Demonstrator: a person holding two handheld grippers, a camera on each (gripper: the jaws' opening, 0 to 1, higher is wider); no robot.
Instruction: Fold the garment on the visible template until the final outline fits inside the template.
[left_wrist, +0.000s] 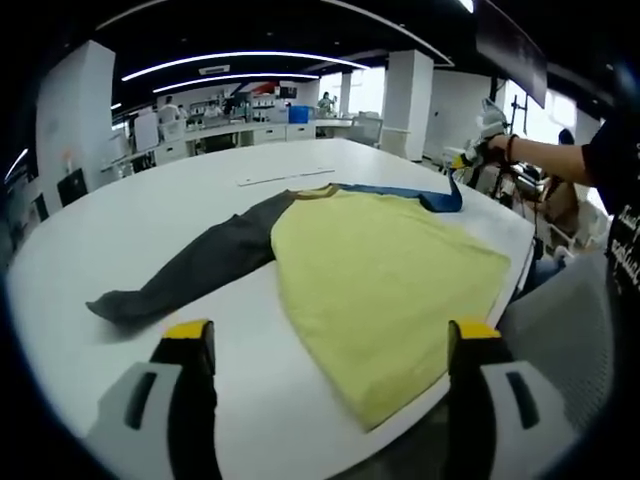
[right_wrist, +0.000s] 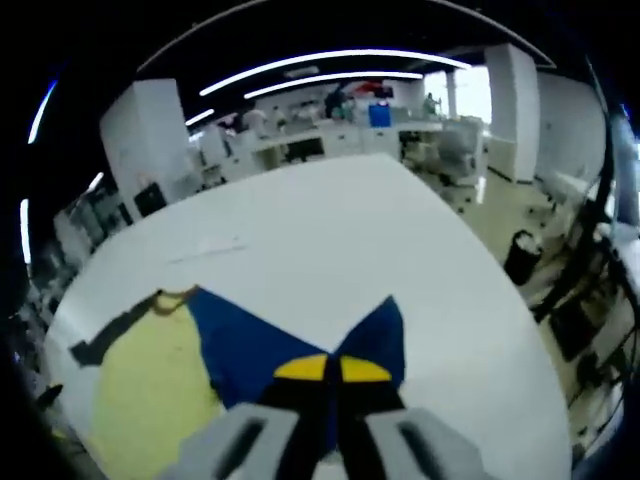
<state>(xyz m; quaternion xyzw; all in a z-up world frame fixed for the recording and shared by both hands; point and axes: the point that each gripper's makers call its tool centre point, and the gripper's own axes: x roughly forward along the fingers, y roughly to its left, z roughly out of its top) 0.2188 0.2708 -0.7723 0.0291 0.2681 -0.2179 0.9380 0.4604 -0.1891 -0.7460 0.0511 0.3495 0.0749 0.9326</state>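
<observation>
White desk (left_wrist: 150, 220), open office behind. Garment (left_wrist: 380, 270) flat near desk edge, dark sleeve (left_wrist: 190, 280) outstretched. Left hand-held gripper (left_wrist: 330, 345) wide, empty. Right hand-held gripper (right_wrist: 332, 370) clamped on blue sleeve (right_wrist: 300, 345), lifted. Risk: sleeve slipping mid-fold, body dragged over edge.

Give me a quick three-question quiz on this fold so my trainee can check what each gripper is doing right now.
1. True or false: the right gripper is shut on the blue sleeve.
2. Which colour is the sleeve lying flat on the table? A) dark grey B) red C) white
3. Fill in: the left gripper hovers open over the ____ body of the garment.

Key: 1 true; 2 A, the dark grey sleeve; 3 yellow.
</observation>
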